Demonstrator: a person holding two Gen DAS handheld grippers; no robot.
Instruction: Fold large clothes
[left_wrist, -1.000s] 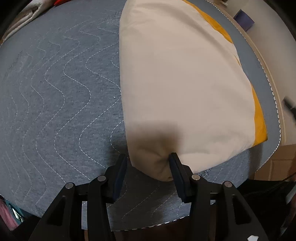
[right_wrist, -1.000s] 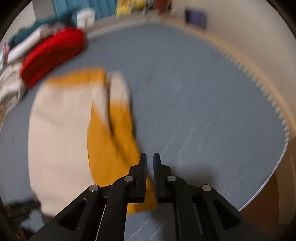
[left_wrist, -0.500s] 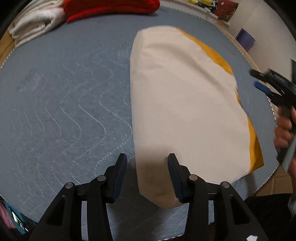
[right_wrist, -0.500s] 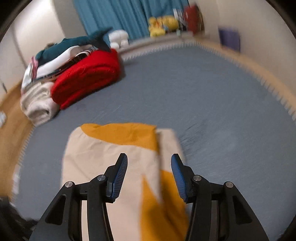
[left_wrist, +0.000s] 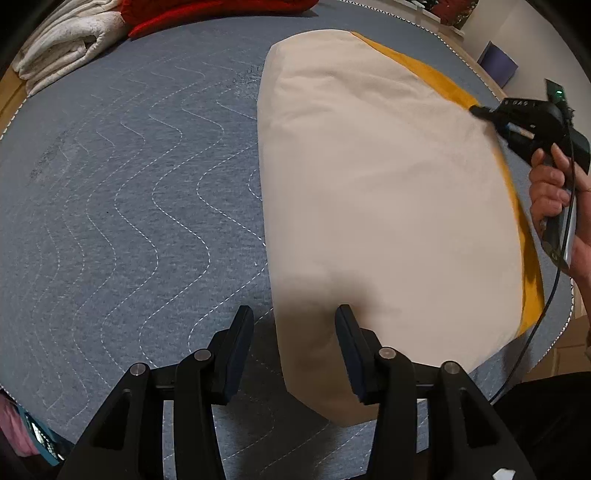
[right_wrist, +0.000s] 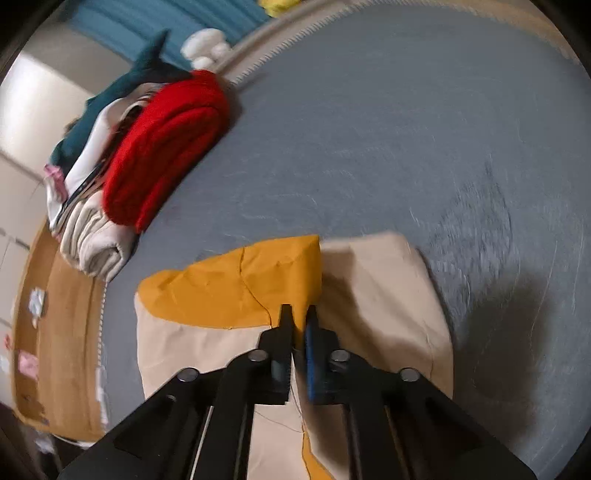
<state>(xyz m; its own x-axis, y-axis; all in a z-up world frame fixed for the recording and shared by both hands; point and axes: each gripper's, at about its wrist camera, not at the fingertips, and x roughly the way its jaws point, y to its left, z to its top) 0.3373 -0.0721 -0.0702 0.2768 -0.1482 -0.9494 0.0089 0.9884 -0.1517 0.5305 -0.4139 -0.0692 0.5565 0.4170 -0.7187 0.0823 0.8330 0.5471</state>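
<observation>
A large cream and mustard-yellow garment (left_wrist: 384, 192) lies folded lengthwise on the grey quilted mat (left_wrist: 129, 192). My left gripper (left_wrist: 295, 325) is open, hovering over the garment's near left corner, touching nothing. My right gripper (right_wrist: 299, 317) is shut on the garment's edge, where the yellow part (right_wrist: 236, 291) meets the cream part (right_wrist: 373, 295). In the left wrist view the right gripper (left_wrist: 480, 110) sits at the garment's far right edge, held by a hand.
A stack of folded clothes, red (right_wrist: 166, 147), white (right_wrist: 96, 236) and teal, sits at the mat's far left edge. The white roll (left_wrist: 62, 48) and red piece (left_wrist: 221, 11) show in the left wrist view. A purple box (left_wrist: 498, 66) stands beyond the mat.
My left gripper let go of the garment's corner and lifted back. My right gripper swung to the garment's far edge, opened, then shut on it.
</observation>
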